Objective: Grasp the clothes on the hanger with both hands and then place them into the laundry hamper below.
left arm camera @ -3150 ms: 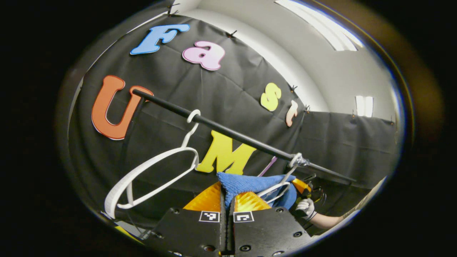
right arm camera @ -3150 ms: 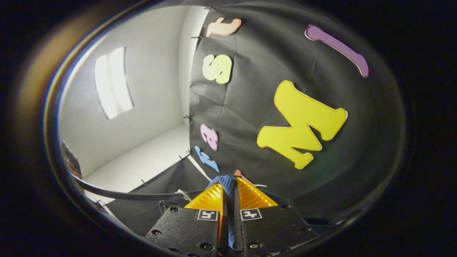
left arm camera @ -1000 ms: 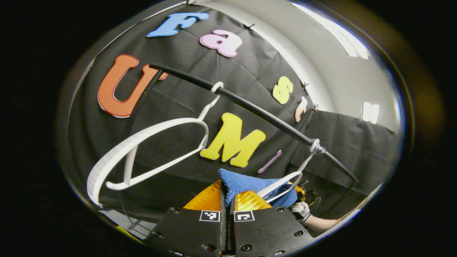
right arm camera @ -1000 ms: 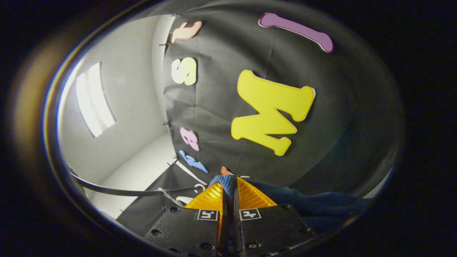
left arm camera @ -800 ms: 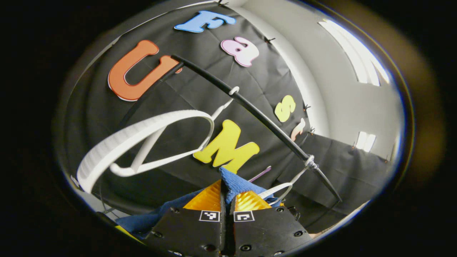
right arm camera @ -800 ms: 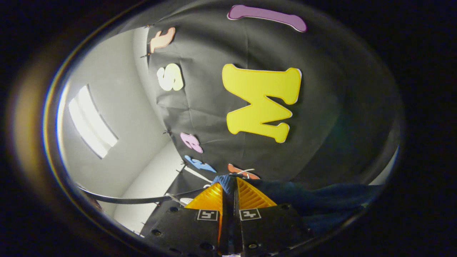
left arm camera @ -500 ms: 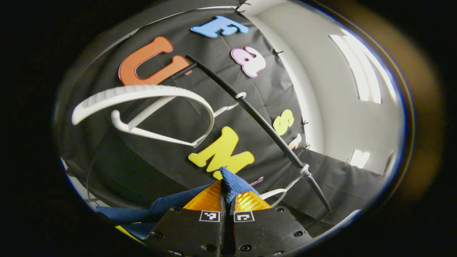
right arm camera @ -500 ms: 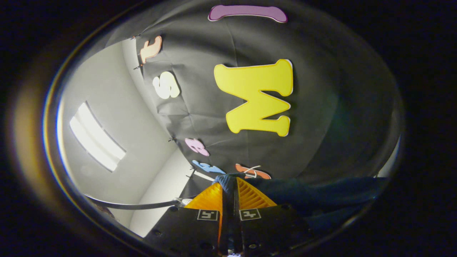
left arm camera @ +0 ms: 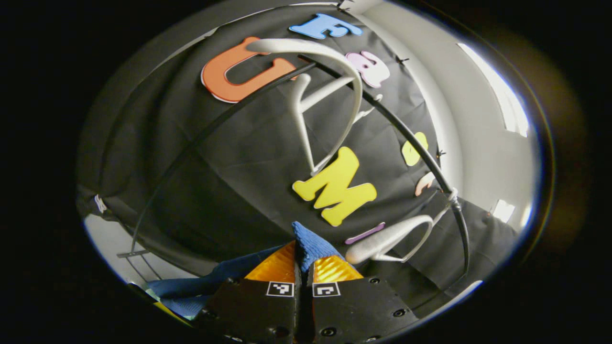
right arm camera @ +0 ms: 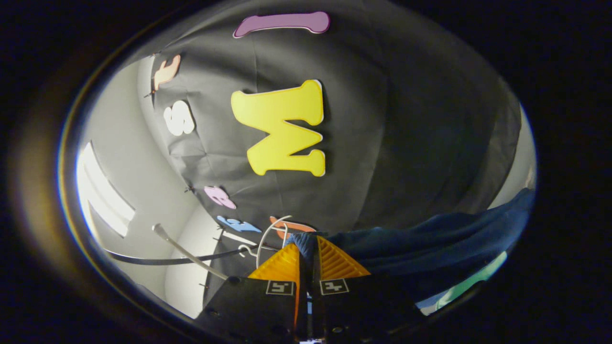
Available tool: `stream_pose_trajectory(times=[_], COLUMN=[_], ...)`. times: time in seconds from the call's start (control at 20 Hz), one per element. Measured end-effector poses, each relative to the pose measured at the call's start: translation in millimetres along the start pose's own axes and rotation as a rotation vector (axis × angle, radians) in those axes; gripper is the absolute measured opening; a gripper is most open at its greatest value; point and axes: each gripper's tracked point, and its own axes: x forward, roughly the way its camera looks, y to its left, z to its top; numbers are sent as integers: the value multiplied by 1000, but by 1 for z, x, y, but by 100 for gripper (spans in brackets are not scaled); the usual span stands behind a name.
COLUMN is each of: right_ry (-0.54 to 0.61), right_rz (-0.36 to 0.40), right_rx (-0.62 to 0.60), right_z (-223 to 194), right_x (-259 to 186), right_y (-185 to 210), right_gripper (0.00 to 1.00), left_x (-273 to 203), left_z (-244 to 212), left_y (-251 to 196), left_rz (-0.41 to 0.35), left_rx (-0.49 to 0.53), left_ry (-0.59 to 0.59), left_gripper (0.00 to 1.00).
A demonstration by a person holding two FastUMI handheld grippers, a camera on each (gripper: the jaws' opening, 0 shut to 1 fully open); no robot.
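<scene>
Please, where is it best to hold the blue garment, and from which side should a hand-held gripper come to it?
Hold the blue garment at its upper edge, one end in each hand-held gripper, coming from below. The left hand-held gripper and the right hand-held gripper each pinch a raised fold there, and the cloth hangs slack between them, off the white hanger. A thin fold probably fits the narrow fingers best.

Booth enclosure: black cloth wall (left arm camera: pixel 229 157) covers the rear side, creased and fastened along its upper edge by small dark clips (left arm camera: pixel 400 59), with a plain white wall (left arm camera: pixel 483 157) adjoining it. Lighting: long bright ceiling light panels (left arm camera: pixel 497 91) in the left gripper view and a similar strip (right arm camera: pixel 103 196) in the right gripper view, all lit. A thin black rail (left arm camera: pixel 416 148) crosses in front of the cloth, and a pale floor strip (left arm camera: pixel 112 243) shows below its lower edge.
</scene>
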Motion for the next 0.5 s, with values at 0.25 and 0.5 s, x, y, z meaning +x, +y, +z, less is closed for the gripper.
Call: stream_pose_trajectory(times=[0.25,0.5], right_ry=[49,121], right_rz=[-44,-51], right_rx=[-116,-194], right_z=[-25,-85], right_x=[-5,-7], right_y=[23,52], right_gripper=[7,7], left_x=[-22,-54], left_z=[-1,-14], left_y=[-7,-24], left_rz=[37,70], left_rx=[45,116], left_ry=[-11,15], left_gripper=[0,5])
